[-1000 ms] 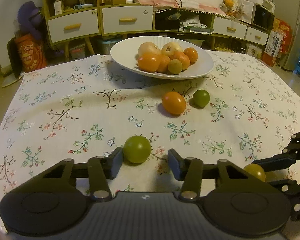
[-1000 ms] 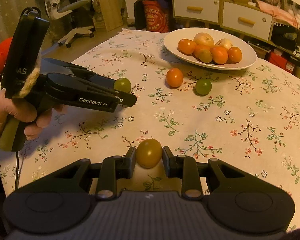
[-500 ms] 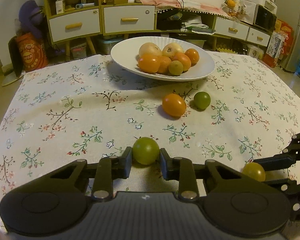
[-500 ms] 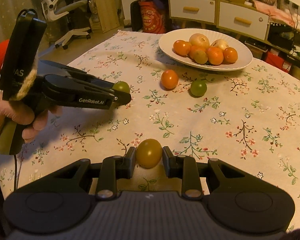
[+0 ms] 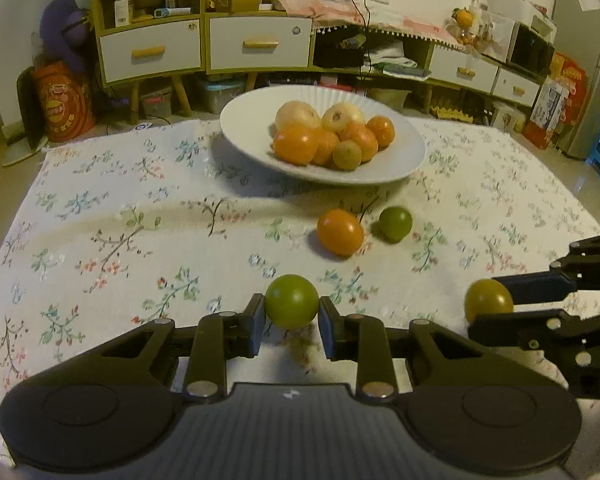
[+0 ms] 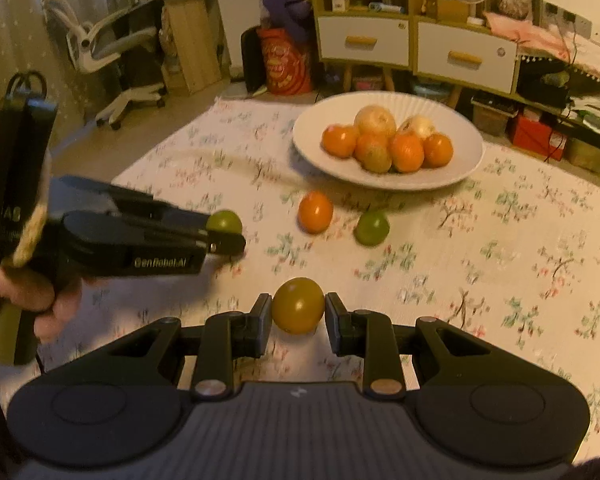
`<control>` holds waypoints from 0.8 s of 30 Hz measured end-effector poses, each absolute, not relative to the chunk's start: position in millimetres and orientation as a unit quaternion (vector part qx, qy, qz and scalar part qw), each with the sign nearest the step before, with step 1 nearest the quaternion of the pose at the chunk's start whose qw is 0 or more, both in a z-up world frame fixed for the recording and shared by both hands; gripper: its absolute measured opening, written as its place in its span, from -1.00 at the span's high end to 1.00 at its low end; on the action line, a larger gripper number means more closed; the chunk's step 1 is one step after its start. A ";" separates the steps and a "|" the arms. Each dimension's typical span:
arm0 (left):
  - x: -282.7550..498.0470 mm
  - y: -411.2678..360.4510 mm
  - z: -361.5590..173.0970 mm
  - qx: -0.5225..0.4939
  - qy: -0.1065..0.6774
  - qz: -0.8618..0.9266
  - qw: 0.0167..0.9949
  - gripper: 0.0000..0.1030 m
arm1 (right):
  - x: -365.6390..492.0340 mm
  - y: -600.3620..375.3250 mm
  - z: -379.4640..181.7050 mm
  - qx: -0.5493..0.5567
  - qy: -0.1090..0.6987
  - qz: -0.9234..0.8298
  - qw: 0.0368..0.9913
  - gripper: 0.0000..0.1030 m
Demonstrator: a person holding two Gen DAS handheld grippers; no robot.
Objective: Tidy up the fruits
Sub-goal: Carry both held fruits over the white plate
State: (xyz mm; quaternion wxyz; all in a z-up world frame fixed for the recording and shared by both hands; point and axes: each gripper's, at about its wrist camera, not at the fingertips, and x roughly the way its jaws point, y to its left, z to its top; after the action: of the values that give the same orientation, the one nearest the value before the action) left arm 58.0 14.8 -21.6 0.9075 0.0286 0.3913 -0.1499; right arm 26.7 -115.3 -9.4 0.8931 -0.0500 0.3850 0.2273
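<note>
My left gripper (image 5: 291,314) is shut on a green fruit (image 5: 291,306) and holds it above the floral tablecloth (image 5: 140,216); it also shows in the right wrist view (image 6: 224,222). My right gripper (image 6: 298,314) is shut on a yellow-green fruit (image 6: 298,305), which also shows at the right of the left wrist view (image 5: 488,301). A white plate (image 5: 404,160) at the far side holds several orange and pale fruits. An orange fruit (image 5: 339,233) and a small green fruit (image 5: 396,224) lie on the cloth in front of the plate.
The table's far edge lies just behind the plate (image 6: 466,160). Beyond it stand a cabinet with white drawers (image 5: 204,46), a desk chair (image 6: 112,46) and floor clutter. The left hand and its gripper body (image 6: 100,236) fill the left side of the right wrist view.
My left gripper closed on the green fruit and lifted it off the cloth. Both grippers rose and moved toward the plate, each with its fruit.
</note>
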 end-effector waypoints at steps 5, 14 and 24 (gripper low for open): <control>63.9 9.6 -11.4 0.018 0.382 -0.155 0.911 0.70 | 39.3 -119.5 0.7 -0.041 0.368 0.214 0.904 0.50; 80.8 -5.9 5.2 0.007 0.369 -0.163 0.915 0.70 | 74.7 -131.2 14.5 -0.017 0.350 0.173 0.921 0.50; 109.9 -27.7 11.9 0.016 0.359 -0.173 0.917 0.70 | 114.9 -142.5 9.5 -0.003 0.356 0.139 0.924 0.51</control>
State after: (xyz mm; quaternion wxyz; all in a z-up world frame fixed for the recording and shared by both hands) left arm 109.9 -27.7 11.9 0.9171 0.0160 0.3588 -0.1731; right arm 114.9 -142.5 9.5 0.9243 -0.0030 0.3555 0.1390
